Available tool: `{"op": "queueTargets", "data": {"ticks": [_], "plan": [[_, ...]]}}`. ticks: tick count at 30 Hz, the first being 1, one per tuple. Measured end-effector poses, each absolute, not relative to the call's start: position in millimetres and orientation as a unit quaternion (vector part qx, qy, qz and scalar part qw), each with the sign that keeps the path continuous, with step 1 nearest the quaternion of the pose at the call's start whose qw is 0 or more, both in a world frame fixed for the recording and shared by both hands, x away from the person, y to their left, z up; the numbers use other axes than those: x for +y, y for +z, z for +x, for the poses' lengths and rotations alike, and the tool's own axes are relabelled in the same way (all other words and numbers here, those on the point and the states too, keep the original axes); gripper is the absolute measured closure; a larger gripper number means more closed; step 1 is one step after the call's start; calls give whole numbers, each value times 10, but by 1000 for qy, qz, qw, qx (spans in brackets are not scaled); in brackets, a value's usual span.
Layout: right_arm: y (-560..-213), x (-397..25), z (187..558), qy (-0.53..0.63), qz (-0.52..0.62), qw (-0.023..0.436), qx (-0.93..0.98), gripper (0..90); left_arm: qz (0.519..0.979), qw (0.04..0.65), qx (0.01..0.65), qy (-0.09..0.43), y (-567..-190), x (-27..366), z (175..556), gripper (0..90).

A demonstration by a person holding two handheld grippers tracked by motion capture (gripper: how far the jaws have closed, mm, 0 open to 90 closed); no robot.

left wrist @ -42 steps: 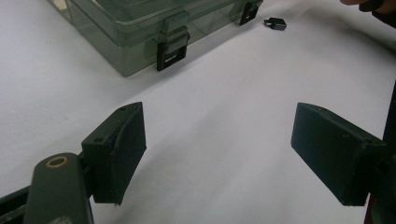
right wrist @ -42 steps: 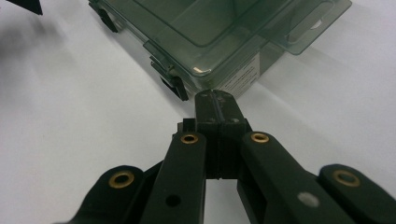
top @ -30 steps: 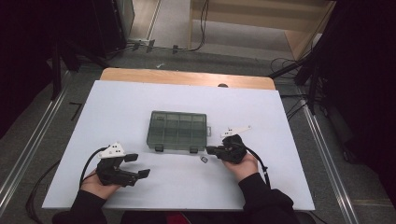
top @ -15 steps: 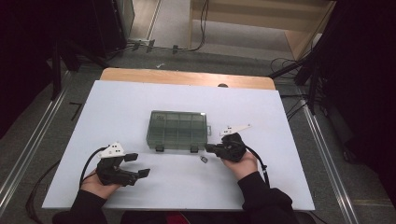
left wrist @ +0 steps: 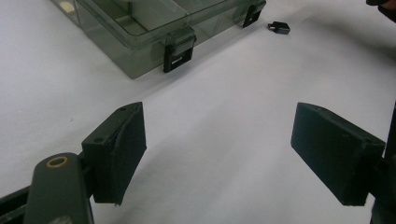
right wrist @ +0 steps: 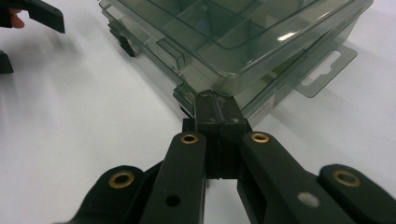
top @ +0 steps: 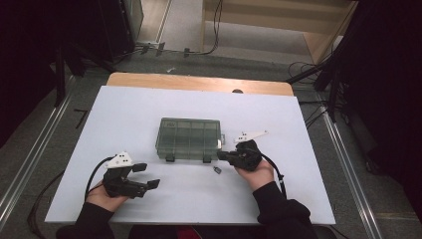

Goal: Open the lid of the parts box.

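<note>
A clear greenish compartment box (top: 189, 138) lies closed in the middle of the white table (top: 149, 104). My right gripper (top: 222, 155) is shut, and its tips (right wrist: 217, 109) press against the box's (right wrist: 243, 42) front edge at the right latch, which they hide. My left gripper (top: 147, 175) rests near the table's front left, open and holding nothing (left wrist: 219, 140). It points toward the box (left wrist: 140, 23) and its left latch (left wrist: 176, 55). A small black piece (top: 217, 170) lies loose on the table in front of the box, also seen past the left jaws (left wrist: 279, 28).
A hang tab (right wrist: 322, 70) sticks out from the box's right end. A wooden strip (top: 199, 83) runs along the table's far edge. Cables (top: 318, 109) and dark stands lie on the floor beyond and to the right.
</note>
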State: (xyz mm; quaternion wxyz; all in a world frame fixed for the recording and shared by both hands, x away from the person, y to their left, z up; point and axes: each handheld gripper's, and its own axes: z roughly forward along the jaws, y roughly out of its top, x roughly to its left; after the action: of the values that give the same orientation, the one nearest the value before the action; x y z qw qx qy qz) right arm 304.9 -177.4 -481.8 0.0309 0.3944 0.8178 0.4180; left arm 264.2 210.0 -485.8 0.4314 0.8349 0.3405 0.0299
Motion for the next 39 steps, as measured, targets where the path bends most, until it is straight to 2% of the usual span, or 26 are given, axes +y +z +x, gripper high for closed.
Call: {"op": "queueTargets", "data": {"ticks": [16, 19, 33, 39], "plan": [[-4749, -1756, 3151, 424, 390, 25, 817, 880, 841, 423, 337, 31, -4853, 2080, 2695, 186], [-4749, -1753, 3178, 429, 390, 20, 815, 880, 839, 425, 339, 28, -4830, 2083, 2718, 232], [-4662, -1725, 3258, 436, 385, 22, 813, 881, 843, 413, 341, 39, -4655, 2057, 2838, 233], [-4627, -1728, 3292, 440, 385, 22, 811, 880, 842, 415, 344, 27, -4596, 2030, 2918, 232]]}}
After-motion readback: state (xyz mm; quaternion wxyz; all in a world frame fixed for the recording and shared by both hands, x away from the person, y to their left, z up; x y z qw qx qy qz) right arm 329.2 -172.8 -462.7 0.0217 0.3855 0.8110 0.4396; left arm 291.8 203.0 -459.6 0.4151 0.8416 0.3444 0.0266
